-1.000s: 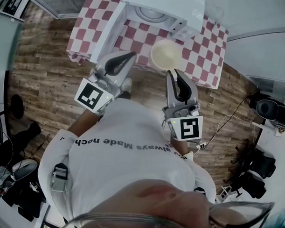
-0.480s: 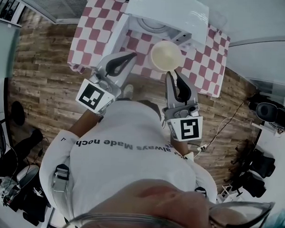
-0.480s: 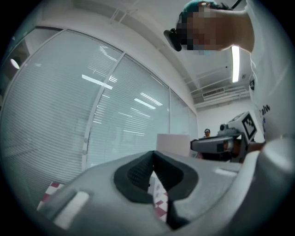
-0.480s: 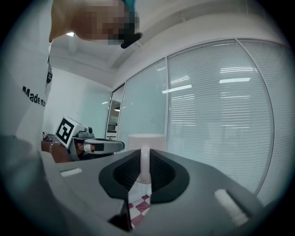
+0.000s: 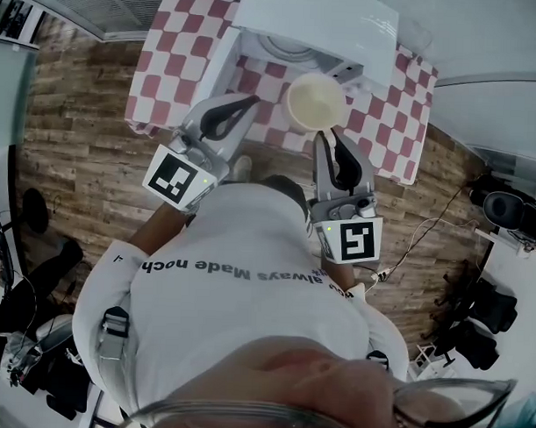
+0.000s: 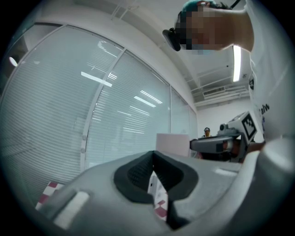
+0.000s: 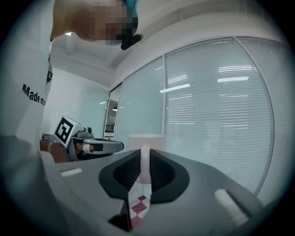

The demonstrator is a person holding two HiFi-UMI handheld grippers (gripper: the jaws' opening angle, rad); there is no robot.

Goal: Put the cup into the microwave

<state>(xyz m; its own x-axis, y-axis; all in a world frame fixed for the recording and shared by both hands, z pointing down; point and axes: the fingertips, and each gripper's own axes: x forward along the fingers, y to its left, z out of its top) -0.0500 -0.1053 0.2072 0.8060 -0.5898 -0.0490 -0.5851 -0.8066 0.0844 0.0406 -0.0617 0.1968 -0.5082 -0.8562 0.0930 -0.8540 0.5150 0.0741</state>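
Jaws of the grey left gripper (image 5: 249,102) (image 6: 153,177) press together on nothing, in front of the open white box-shaped microwave (image 5: 314,24). The grey right gripper (image 5: 329,134) (image 7: 144,171) clamps the handle of the cream round cup (image 5: 316,101) (image 7: 145,140), held just before the microwave's opening.

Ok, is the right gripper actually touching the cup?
Touching. The right gripper view shows the right gripper with its jaws closed on the handle of the cup, no gap on either side.

Microwave (image 5: 314,22) cut by top edge, interior mostly hidden — cup (image 7: 147,139) lower body behind jaws in right gripper view.
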